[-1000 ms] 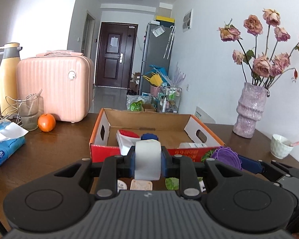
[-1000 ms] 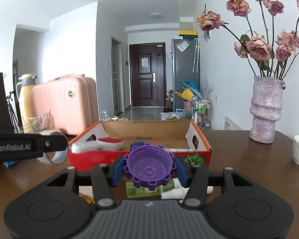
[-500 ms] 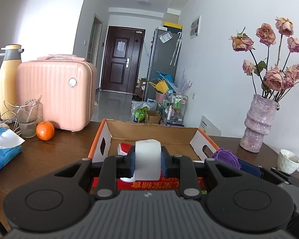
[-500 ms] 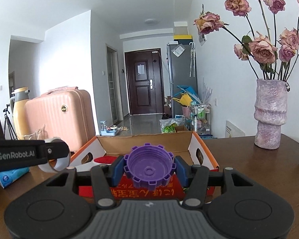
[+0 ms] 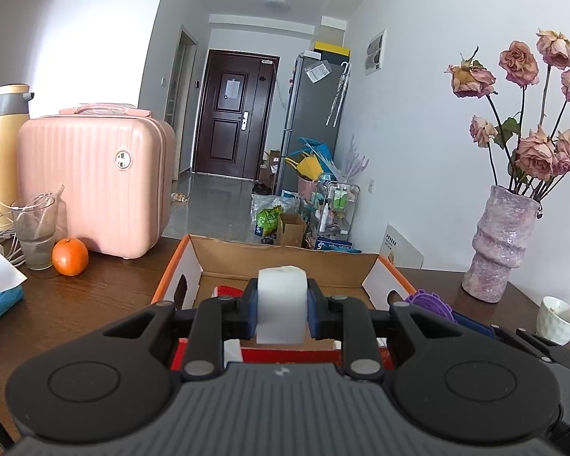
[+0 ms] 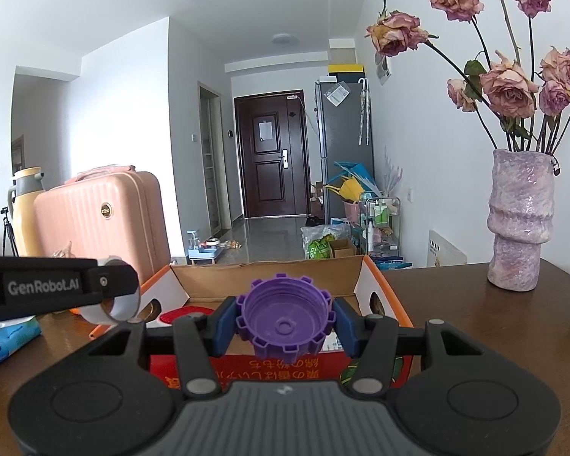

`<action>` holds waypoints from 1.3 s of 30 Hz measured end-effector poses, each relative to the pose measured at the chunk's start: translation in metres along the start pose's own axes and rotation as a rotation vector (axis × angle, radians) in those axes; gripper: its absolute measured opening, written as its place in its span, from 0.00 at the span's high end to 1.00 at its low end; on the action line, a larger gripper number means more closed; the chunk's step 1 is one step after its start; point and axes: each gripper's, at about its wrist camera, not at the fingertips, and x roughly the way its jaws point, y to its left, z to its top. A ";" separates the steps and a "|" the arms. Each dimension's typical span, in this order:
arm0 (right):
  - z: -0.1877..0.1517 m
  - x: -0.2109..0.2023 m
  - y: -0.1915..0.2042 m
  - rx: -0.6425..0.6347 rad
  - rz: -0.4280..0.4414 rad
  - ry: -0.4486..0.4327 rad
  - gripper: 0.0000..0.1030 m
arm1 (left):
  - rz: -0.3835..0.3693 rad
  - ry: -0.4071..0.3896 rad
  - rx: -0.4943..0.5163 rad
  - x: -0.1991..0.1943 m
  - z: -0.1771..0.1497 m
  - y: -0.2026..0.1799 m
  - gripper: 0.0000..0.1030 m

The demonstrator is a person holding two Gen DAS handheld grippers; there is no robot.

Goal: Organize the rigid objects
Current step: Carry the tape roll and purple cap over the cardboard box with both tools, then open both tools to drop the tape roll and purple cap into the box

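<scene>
While a roll of tape (image 5: pixel 281 306) is clamped in the left hand-held gripper (image 5: pixel 281 313) above the cardboard box (image 5: pixel 285 262), a light, stiff purple cap (image 6: pixel 285 317) is pinched at its ridged rim by the right hand-held gripper (image 6: pixel 285 323).

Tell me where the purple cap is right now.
The purple cap is clamped between the right gripper's fingers, held over the near wall of the cardboard box; the left wrist view shows it at right.

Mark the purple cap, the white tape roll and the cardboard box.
purple cap (image 6: pixel 285 319): right wrist view, hollow inner face.
white tape roll (image 5: pixel 282 304): left wrist view, outer white band.
cardboard box (image 5: pixel 285 266): left wrist view, inside of far wall.
</scene>
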 end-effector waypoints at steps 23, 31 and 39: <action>0.011 0.050 -0.009 -0.002 -0.015 0.021 0.49 | 0.025 0.025 -0.017 0.056 0.012 -0.004 0.76; 0.014 0.070 -0.009 -0.006 -0.018 0.030 0.49 | 0.036 0.040 -0.010 0.077 0.016 -0.004 0.76; 0.016 0.087 -0.011 -0.011 -0.023 0.040 0.49 | 0.040 0.062 -0.005 0.097 0.017 -0.003 0.76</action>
